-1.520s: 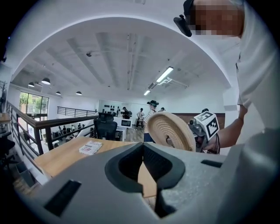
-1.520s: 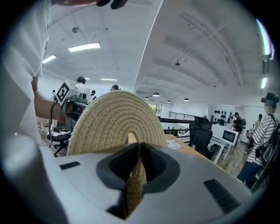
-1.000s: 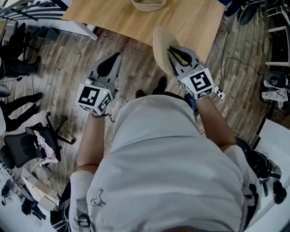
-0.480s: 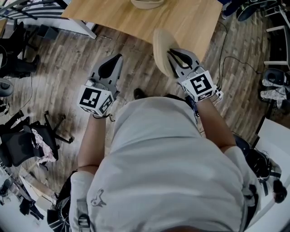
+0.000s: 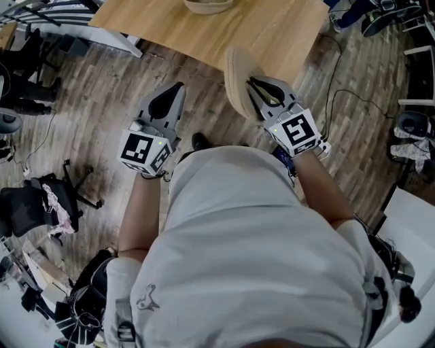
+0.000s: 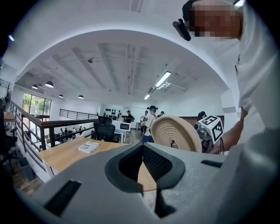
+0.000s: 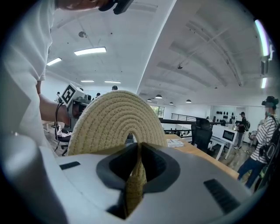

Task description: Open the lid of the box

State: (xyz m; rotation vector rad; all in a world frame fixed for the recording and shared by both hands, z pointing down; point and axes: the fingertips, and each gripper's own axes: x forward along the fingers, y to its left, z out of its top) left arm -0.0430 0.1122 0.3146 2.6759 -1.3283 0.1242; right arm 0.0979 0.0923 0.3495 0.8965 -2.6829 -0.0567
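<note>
Head view: your right gripper, pinching the lid, has drifted along the table's near edge — box open — left gripper pressed together.

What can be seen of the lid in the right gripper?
The lid is a round, cream disc of coiled, woven rope, with what looks like a small loop at its centre. It stands on edge in the air by the near edge of the table. Nothing touches it but the right gripper, whose jaws are shut on its rim.
</note>
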